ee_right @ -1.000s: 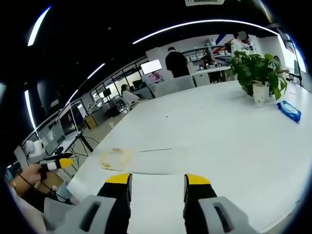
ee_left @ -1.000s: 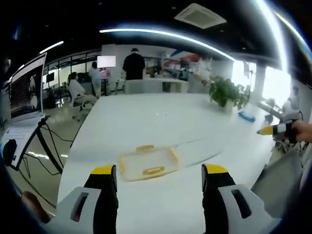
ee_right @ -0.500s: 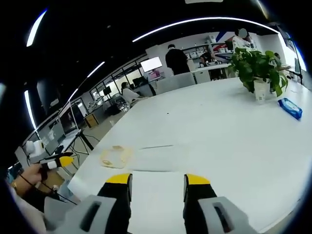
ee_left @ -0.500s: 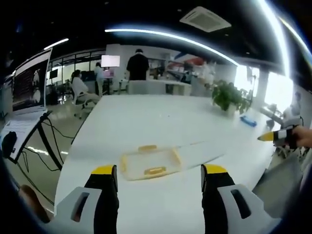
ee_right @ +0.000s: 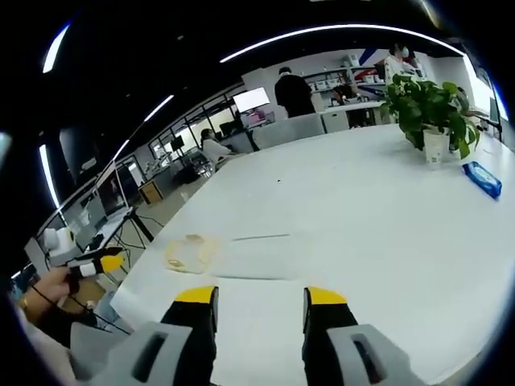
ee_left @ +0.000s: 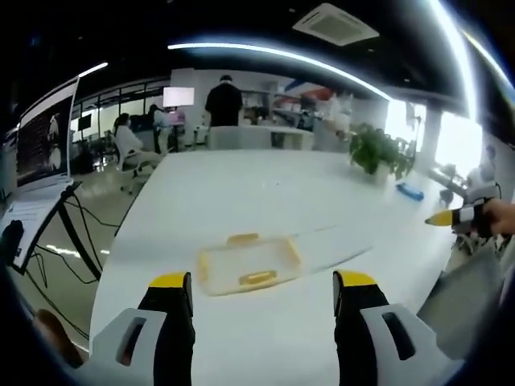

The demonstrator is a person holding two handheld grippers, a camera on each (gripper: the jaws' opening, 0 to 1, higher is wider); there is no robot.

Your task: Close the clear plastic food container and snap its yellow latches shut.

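The clear plastic container with yellow latches lies on the white table, just beyond my left gripper, whose jaws stand open and apart from it. A clear flat lid stretches out to its right on the table. A hand holds the right gripper at the far right. In the right gripper view the container sits far left near the table edge, with the lid beside it. My right gripper is open above bare table. The left gripper shows at the left, in a hand.
A potted plant and a blue packet stand at the table's far right side. A monitor on a stand with cables is left of the table. People and office chairs are at the back.
Both views have drifted slightly. The container and lid lie where they were, and both grippers have stayed open.
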